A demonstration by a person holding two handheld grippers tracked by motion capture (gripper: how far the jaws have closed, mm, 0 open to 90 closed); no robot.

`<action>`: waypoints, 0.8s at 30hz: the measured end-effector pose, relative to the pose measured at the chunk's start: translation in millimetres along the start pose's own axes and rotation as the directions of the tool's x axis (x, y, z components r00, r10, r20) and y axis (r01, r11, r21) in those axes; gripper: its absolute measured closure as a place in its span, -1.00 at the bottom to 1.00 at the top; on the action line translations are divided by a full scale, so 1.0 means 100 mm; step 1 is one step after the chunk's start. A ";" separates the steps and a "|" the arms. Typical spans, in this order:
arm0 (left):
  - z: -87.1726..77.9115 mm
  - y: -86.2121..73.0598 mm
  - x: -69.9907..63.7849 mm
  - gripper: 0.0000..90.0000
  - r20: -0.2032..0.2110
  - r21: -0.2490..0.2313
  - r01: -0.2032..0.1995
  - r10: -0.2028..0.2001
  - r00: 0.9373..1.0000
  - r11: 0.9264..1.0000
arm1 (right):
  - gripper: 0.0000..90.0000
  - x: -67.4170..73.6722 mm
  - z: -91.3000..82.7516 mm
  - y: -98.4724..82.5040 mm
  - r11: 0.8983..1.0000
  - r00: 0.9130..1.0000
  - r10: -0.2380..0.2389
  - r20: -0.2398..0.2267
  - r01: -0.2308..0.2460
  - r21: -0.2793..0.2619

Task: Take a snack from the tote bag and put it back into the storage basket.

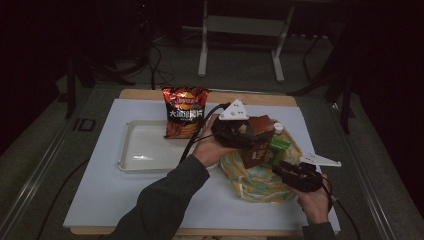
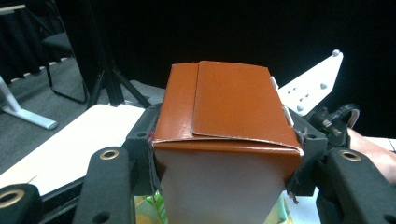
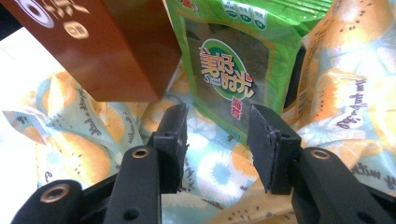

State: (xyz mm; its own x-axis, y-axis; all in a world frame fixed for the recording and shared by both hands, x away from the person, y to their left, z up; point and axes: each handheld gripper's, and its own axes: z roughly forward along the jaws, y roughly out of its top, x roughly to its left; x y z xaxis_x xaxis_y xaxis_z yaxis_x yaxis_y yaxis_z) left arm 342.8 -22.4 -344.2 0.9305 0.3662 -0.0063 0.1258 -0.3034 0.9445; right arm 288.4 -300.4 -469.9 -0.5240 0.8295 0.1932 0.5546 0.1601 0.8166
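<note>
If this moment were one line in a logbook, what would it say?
left gripper: shut on brown carton, above fruit-print bag | right gripper: open, at green packet | chip bag: upright in tray

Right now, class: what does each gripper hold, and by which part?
The left gripper clamps the brown carton by its two sides near the top. The right gripper holds nothing; its jaws stand open before the green packet.

Brown carton hides the left claw's pads.
</note>
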 end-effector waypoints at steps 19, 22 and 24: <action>-0.15 0.17 0.02 -0.06 0.033 -0.028 0.021 -0.021 0.999 0.999 | 0.29 -0.04 -0.04 -0.02 1.000 1.000 0.006 0.003 -0.006 0.000; -0.18 0.19 0.02 -0.06 0.039 -0.025 0.018 -0.017 0.999 1.000 | 0.29 -0.05 -0.05 -0.02 1.000 1.000 0.005 0.004 -0.005 -0.002; -0.20 0.21 0.02 -0.06 0.042 -0.025 0.020 -0.019 0.999 0.999 | 0.29 -0.05 -0.06 -0.02 1.000 1.000 0.008 0.003 -0.008 -0.003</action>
State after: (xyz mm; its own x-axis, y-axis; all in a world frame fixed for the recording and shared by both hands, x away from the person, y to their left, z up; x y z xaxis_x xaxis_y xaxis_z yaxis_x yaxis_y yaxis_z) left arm 340.1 -10.7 -318.0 0.9416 0.3345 -0.0382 0.1358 -0.2735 0.9522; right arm 285.9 -307.8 -469.6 -0.5173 0.8326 0.1981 0.5569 0.1517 0.8166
